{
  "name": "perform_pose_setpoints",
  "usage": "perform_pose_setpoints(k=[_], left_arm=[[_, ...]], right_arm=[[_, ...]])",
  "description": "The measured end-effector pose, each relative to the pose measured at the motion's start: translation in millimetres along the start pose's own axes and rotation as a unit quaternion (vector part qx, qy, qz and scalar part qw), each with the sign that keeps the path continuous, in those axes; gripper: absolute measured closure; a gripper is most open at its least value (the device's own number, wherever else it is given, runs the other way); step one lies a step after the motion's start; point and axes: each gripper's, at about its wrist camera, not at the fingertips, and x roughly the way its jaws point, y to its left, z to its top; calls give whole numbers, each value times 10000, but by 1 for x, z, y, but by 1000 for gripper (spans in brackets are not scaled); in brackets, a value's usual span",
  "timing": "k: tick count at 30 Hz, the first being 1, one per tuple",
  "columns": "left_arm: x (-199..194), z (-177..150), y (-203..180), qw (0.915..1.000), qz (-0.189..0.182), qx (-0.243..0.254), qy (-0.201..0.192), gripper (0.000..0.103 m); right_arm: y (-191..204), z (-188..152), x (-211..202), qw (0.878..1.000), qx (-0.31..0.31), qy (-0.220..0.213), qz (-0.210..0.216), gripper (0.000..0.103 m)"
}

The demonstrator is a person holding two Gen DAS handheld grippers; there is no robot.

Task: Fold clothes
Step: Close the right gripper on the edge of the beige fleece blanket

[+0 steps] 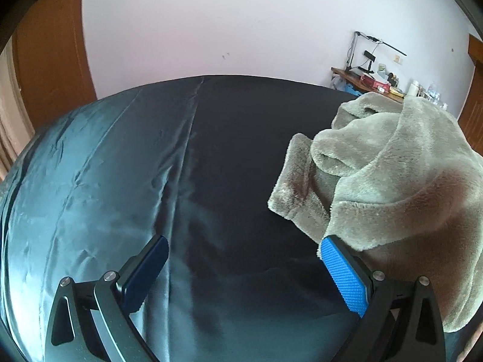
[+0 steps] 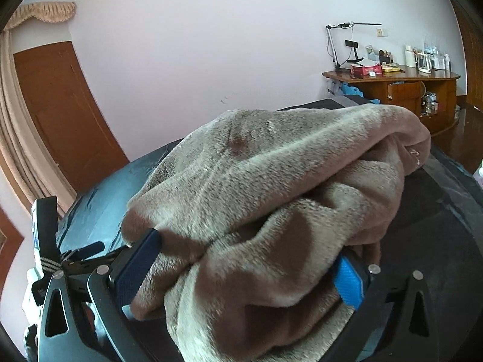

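Observation:
A fluffy beige-grey garment lies bunched on the dark satin bedsheet, at the right of the left wrist view. My left gripper is open and empty above the sheet, its right finger just touching the garment's edge. In the right wrist view the same garment fills the middle, piled between the fingers of my right gripper. The jaws stand wide apart with fabric bunched between and over them; whether they pinch it cannot be told.
A wooden desk with a lamp, boxes and bottles stands at the back right against the pale wall. A brown door and a curtain are at the left. The bed edge is at the right.

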Motion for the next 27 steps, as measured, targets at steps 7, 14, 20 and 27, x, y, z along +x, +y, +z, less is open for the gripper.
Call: perform_pose_setpoints(k=[7,14,20,27], left_arm=[[-9,0,-1,9998,77,78,-135,0],[-12,0,-3,9996,88,137,-224,1],[-15,1,4,9997,-14,-33,-248,0],[-16,1,4,9995,-199,-99,-204,1]], right_arm=[[13,2,9,9997,-54,38,-222,0],[19,-3,10,9990,-184,40,-405,20],[19,-6,0,9997,-113,-15,-200,53],[12,-6,-11,9997,73,-93,219,65]])
